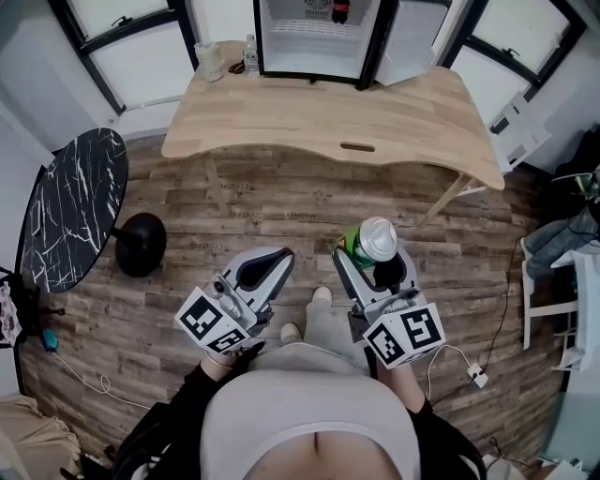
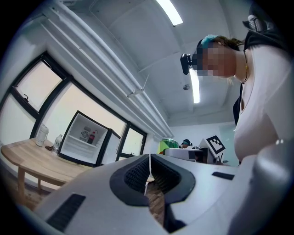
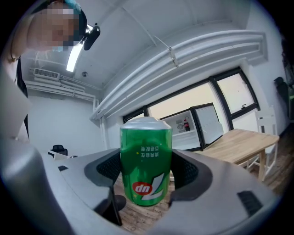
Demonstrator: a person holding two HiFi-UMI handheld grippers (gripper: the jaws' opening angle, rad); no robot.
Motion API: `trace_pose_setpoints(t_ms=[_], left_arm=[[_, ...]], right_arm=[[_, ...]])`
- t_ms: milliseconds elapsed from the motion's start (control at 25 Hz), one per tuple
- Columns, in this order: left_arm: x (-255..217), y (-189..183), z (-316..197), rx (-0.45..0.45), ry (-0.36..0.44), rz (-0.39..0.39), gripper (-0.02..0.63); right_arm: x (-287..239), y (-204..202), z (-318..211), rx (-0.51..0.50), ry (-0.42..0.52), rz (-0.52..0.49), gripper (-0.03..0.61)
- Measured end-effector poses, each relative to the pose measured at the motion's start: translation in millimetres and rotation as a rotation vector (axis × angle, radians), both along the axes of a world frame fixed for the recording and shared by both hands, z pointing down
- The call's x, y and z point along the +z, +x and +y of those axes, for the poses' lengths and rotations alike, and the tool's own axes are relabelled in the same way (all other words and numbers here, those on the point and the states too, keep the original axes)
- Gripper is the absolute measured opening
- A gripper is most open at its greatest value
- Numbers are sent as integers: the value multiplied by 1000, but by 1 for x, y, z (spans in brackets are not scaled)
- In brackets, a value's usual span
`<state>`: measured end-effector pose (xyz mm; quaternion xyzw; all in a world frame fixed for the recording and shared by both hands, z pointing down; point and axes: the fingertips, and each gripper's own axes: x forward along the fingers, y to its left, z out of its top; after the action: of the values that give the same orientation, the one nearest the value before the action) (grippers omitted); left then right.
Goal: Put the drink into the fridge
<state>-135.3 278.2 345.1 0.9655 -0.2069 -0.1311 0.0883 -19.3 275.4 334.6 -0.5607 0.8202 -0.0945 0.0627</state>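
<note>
Holding: right gripper (image 1: 375, 270) clenched on a green 7up can (image 3: 145, 160), print upside down
Left gripper (image 1: 267, 270): jaws pressed together, nothing between them
Can location: over the plank floor (image 1: 281, 206), well apart from the fridge
Fridge (image 1: 309, 42): door open, standing on the wooden table (image 1: 328, 117), cola bottle (image 1: 339, 9) inside

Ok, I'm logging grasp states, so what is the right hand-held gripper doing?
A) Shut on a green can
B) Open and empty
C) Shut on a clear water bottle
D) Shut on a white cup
A: in the right gripper view, the right hand-held gripper has its jaws pressed against both sides of the green can.
</note>
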Motion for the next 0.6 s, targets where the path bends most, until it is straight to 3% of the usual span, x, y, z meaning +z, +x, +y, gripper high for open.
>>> trace_pose_setpoints(t_ms=[360, 600], left_arm=[[4, 17, -37, 4, 3, -1, 12], [2, 34, -90, -12, 12, -6, 12]], right_arm=[[3, 15, -37, 4, 4, -7, 344], [-1, 31, -87, -18, 24, -17, 344]])
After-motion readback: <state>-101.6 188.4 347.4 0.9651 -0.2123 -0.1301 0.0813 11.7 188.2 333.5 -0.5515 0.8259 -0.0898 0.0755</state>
